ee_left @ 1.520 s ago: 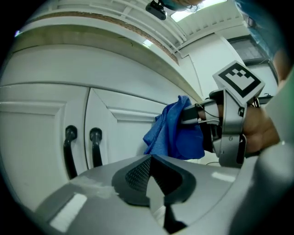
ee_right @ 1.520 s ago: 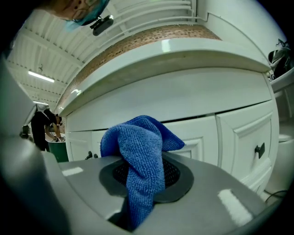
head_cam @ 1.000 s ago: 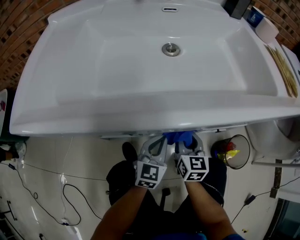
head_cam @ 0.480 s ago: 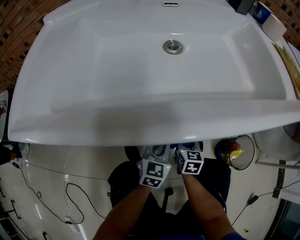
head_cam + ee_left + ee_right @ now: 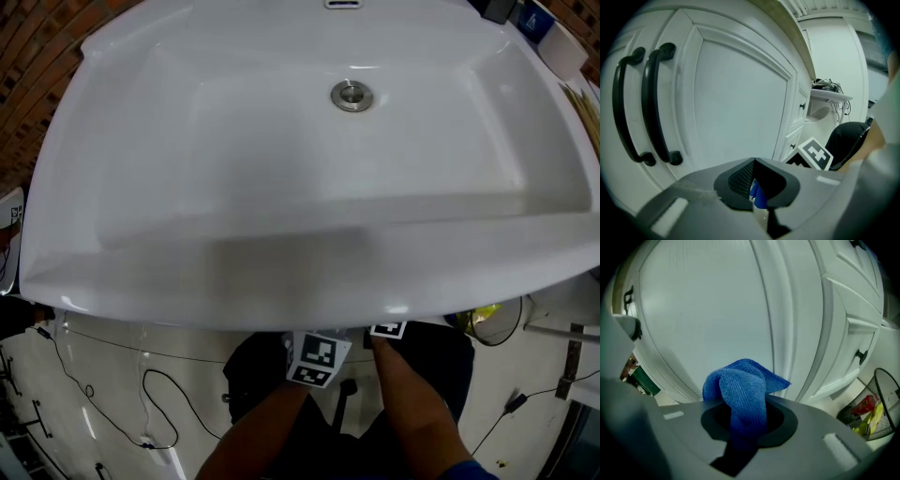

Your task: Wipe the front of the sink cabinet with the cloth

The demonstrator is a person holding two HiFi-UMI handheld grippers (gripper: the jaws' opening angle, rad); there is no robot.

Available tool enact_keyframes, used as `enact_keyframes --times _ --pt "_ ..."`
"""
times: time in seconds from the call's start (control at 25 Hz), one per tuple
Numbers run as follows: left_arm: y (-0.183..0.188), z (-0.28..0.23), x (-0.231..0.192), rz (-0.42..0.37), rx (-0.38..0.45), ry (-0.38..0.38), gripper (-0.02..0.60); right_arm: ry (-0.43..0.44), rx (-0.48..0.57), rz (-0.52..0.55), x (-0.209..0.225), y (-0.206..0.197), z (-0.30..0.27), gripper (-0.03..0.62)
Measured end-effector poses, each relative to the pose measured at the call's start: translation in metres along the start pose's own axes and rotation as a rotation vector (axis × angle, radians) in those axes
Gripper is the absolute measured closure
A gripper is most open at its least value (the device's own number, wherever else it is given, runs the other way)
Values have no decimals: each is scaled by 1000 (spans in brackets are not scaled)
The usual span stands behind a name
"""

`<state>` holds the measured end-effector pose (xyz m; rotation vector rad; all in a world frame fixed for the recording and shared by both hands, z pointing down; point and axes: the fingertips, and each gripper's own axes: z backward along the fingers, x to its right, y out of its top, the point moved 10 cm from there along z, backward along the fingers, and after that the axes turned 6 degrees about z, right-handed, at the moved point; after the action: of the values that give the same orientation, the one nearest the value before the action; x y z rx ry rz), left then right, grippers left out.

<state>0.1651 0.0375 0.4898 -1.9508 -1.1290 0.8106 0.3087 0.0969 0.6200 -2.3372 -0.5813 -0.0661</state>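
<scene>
**Both grippers tucked under the basin, cloth facing the cabinet door**

The person is leaning over the sink (image 5: 281,281), and both forearms (image 5: 412,412) are reaching forward and down beneath its front rim. From above, only the two marker cubes (image 5: 317,360) are peeking out, close side by side.

The right gripper (image 5: 743,414) is clamping the blue cloth (image 5: 739,385) in closed jaws. A thick fold is bulging out ahead of the jaw tips. That looks deliberate to me, since the soft fabric will meet the paint before the hard plastic does. This gripper is pointing squarely at the flat white panel of the sink cabinet (image 5: 703,310). The cloth is sitting near the panel, but I cannot tell whether it is touching.

The left gripper (image 5: 754,176) is also closed, and a small scrap of blue is showing in the slit between its jaws. I am guessing that is a trailing corner of the same cloth, pinched to stop it drooping. This gripper is angled toward the neighbouring door panel, with the pair of black handles (image 5: 656,108) off to one side.

A wire bin (image 5: 876,404) is standing on the floor near the cabinet's far end, well apart from the cloth.

With both wrists held low and level, the pose is looking ready for a stroke across the door face.
</scene>
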Motion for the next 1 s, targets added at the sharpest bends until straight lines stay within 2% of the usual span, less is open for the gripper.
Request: enact_keyframes --times 0.2,0.36,0.64,0.84,1.0 --pt "3 -2 -2 -3 2 2 577 5 -20 -52 0 -4 -1 514" --pt "7 -4 8 -18 25 -5 575 17 51 -34 -4 8 22 514" --pt "29 3 33 -16 159 -7 577 59 342 100 -10 54 128 514" --pt "49 21 53 -77 308 10 577 92 614 161 -14 99 212 514" --pt "60 35 64 -104 403 21 577 97 790 205 -21 132 253 514"
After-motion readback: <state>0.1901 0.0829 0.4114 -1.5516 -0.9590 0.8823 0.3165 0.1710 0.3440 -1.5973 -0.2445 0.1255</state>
